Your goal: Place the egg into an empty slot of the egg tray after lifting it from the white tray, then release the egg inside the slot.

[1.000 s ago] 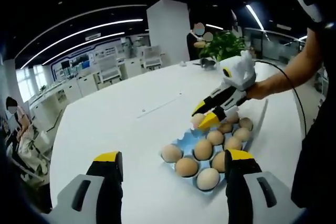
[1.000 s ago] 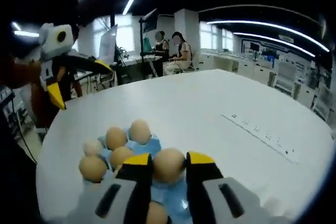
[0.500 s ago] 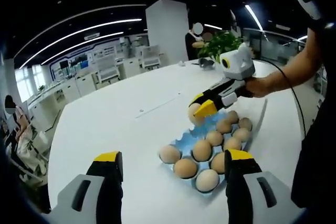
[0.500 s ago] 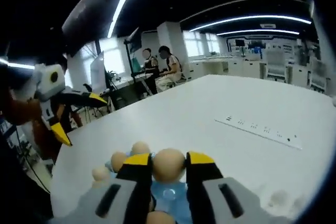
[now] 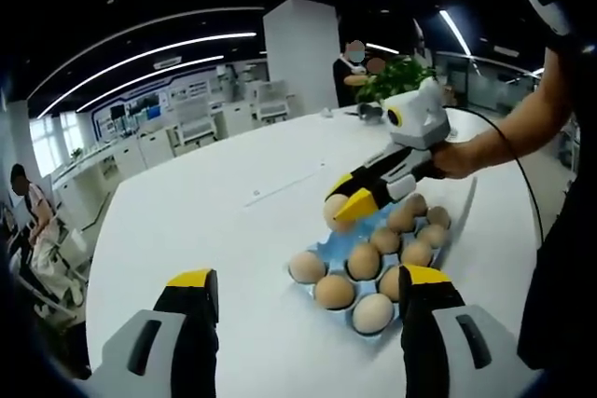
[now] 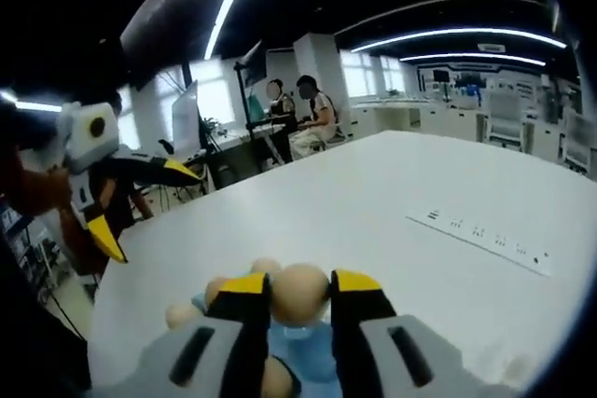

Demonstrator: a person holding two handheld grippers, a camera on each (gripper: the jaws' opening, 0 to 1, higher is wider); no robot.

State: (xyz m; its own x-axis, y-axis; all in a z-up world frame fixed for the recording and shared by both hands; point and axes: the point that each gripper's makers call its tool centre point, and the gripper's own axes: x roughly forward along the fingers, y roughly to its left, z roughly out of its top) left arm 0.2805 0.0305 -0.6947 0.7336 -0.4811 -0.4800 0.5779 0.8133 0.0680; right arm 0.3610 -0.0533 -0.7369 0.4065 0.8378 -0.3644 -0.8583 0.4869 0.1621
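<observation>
Carrying egg (image 6: 298,294) pinched in right gripper (image 5: 343,207) jaws above blue egg tray (image 5: 328,247); left gripper (image 5: 308,294) wide open, empty. Next: lower into free slot, then let go.

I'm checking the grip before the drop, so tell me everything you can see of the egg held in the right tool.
The egg is pale tan, smooth and matte, with no crack that can be seen. It sits pinched between the yellow-tipped jaws of the right tool, one jaw on each side, its rounded top showing above them. In the left gripper view it hangs in the air over the near-left edge of the blue egg tray, apart from the eggs there.
</observation>
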